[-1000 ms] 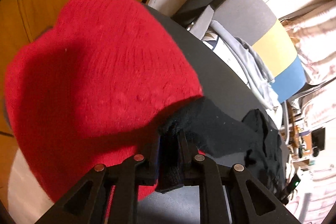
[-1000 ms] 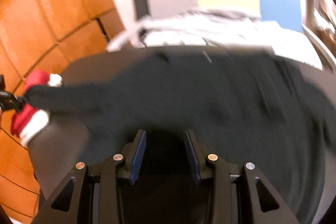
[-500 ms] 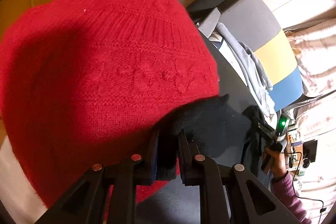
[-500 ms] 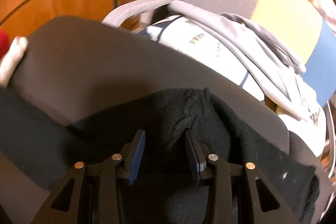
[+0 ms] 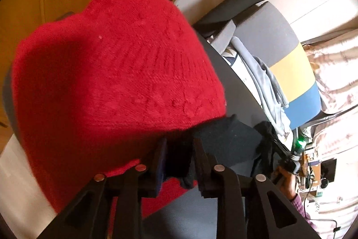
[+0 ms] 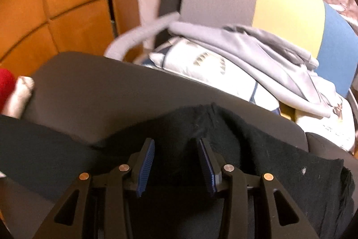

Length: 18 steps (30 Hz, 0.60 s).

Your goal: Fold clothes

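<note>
A black garment (image 6: 268, 149) lies across the dark grey table (image 6: 111, 86). My right gripper (image 6: 176, 149) is shut on a bunched ridge of it that rises between the blue pads. In the left wrist view my left gripper (image 5: 180, 149) is shut on another end of the black garment (image 5: 226, 140), right beside a big red knitted sweater (image 5: 111, 82) that fills most of the view. The cloth between the left fingers hangs down in a thick fold. A corner of the red sweater (image 6: 5, 84) shows at the right view's left edge.
A grey, yellow and blue chair (image 6: 268, 3) stands behind the table with a pile of grey and white clothes (image 6: 246, 55) on its seat. Wooden panels cover the wall at the left. A white roll (image 6: 20, 93) lies by the red sweater. A hand (image 5: 288, 180) holds the other gripper.
The right gripper has carried its bunch of black cloth across the table toward the chair side, folding the garment over. The left gripper keeps its hold and has shifted along the red sweater.
</note>
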Motion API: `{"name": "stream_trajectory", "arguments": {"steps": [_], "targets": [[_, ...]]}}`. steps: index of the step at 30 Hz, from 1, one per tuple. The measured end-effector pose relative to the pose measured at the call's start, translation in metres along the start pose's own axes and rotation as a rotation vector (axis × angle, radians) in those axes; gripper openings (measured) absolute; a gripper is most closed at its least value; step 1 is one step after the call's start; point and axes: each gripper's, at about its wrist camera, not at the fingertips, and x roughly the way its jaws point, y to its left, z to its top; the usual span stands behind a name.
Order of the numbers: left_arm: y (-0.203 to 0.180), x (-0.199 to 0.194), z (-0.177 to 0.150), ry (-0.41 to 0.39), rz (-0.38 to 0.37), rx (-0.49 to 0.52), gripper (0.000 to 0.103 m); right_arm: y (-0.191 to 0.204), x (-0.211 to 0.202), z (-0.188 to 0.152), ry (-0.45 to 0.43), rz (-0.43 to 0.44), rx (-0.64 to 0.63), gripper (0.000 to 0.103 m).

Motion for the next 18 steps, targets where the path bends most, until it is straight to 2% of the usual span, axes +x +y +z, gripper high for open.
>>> {"name": "stream_trajectory", "arguments": {"steps": [2,6,8,10,12,13,15,17,18], "targets": [[-0.001,-0.004,-0.002,-0.020,0.023,0.020,0.030,0.009,0.000,0.000,0.021,0.010,-0.045,0.041],[-0.023,-0.017,-0.019,-0.099,0.077,0.161,0.038,0.019,0.021,-0.003,0.093,-0.002,-0.100,0.041],[-0.034,-0.023,-0.028,-0.139,0.105,0.231,0.047,0.018,0.026,-0.005,0.101,-0.007,-0.097,0.041],[-0.045,-0.030,-0.036,-0.179,0.132,0.301,0.072,0.017,0.026,-0.010,0.092,-0.015,-0.094,0.041],[-0.060,-0.030,-0.047,-0.218,0.183,0.402,0.083,0.019,0.025,-0.014,0.087,-0.024,-0.098,0.042],[-0.074,-0.022,-0.056,-0.238,0.245,0.498,0.084,0.021,0.025,-0.014,0.086,-0.029,-0.107,0.042],[-0.092,0.001,-0.065,-0.247,0.385,0.637,0.084,0.022,0.024,-0.011,0.092,-0.032,-0.113,0.042],[-0.092,0.020,-0.055,-0.215,0.476,0.643,0.069,0.019,0.022,-0.007,0.105,-0.013,-0.084,0.041],[-0.089,0.029,-0.048,-0.194,0.512,0.627,0.037,0.015,0.021,-0.003,0.104,0.010,-0.053,0.041]]}}
